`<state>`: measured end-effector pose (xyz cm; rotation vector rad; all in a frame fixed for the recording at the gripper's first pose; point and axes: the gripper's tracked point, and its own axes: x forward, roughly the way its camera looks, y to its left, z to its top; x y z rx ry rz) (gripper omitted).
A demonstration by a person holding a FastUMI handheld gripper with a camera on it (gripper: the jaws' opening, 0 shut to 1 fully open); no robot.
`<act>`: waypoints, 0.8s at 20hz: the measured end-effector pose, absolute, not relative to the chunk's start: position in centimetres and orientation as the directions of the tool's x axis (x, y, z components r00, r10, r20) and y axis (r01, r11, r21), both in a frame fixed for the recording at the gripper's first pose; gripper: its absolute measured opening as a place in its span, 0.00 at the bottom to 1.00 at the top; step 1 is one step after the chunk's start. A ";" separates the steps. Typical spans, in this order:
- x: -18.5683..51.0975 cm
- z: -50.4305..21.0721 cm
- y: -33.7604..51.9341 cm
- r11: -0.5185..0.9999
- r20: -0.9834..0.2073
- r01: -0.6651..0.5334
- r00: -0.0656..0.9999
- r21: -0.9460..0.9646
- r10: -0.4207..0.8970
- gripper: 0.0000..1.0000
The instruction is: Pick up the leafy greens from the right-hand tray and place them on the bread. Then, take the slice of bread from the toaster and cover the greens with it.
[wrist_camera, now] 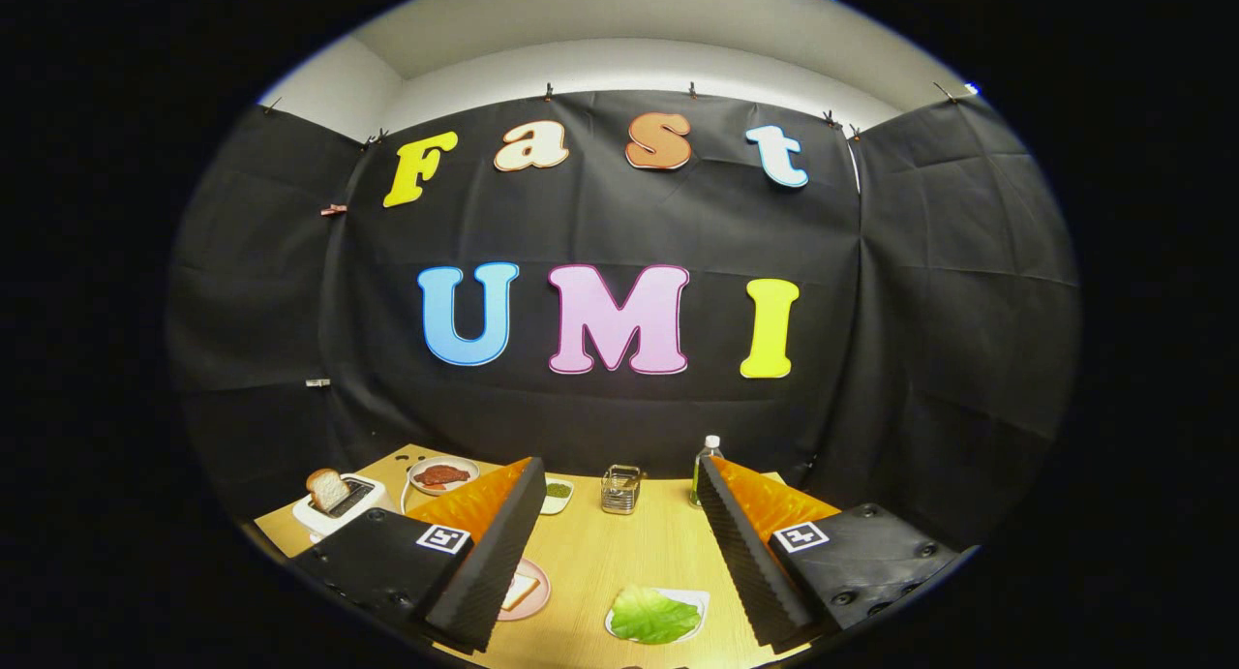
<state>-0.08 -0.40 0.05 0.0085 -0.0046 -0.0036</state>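
One leafy greens (pixel 653 616) piece on its tray (pixel 699 603), likely light, limp, tearable; pinch the thick middle; claw (pixel 619 543) spread wide, empty, above.

- The gripper (pixel 619 514) hangs above the wooden surface (pixel 629 562), jaws spread wide and holding nothing.
- Leafy greens (pixel 653 618) lie on a white tray (pixel 699 601) between the jaws.
- A bread slice (pixel 521 590) sits on a pink plate (pixel 538 596) beside the left finger.
- Another slice (pixel 327 488) stands in the toaster (pixel 341 510).
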 end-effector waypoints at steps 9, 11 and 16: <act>-0.9 -0.5 -1.6 0.999 0.011 0.033 0.999 0.003 -0.033 0.97; -1.2 -1.7 -1.6 1.000 -0.005 0.031 1.000 -0.002 -0.031 0.97; -1.3 -5.0 -1.6 0.999 -0.076 0.030 0.997 0.011 -0.029 0.97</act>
